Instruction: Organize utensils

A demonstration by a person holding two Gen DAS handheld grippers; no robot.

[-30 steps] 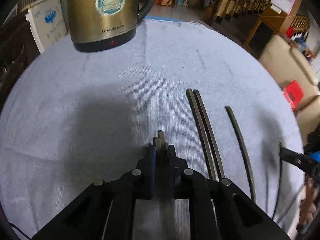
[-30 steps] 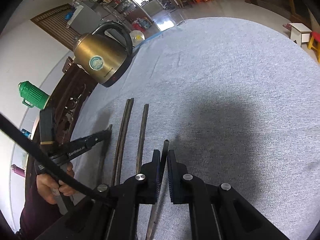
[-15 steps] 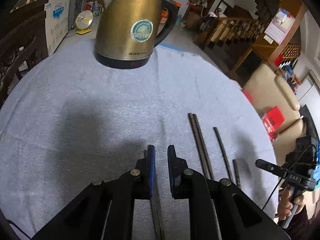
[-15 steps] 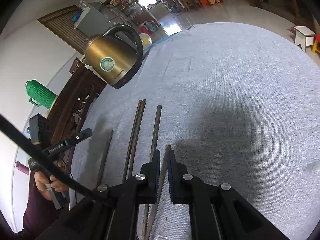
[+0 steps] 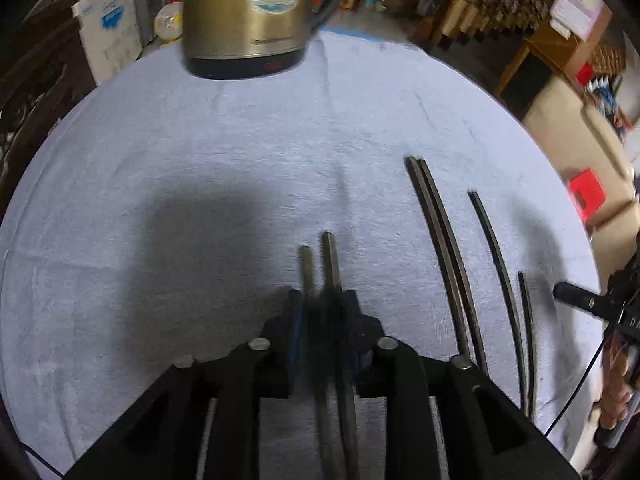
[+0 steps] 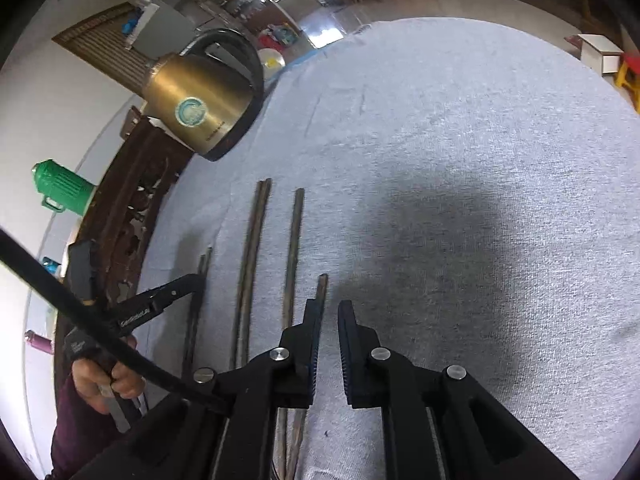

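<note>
The left gripper (image 5: 323, 312) straddled two chopsticks (image 5: 329, 264) on the cloth (image 5: 200, 160), jaws narrow; grip uncertain through blur. The right gripper (image 6: 329, 312) stood narrowly open, empty. Next, probably: pairing the loose sticks (image 6: 291, 256).

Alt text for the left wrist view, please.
The left gripper straddles two dark chopsticks lying on a grey cloth. Four more chopsticks lie to the right, the nearest two side by side, and a brass kettle stands at the far edge.
</note>
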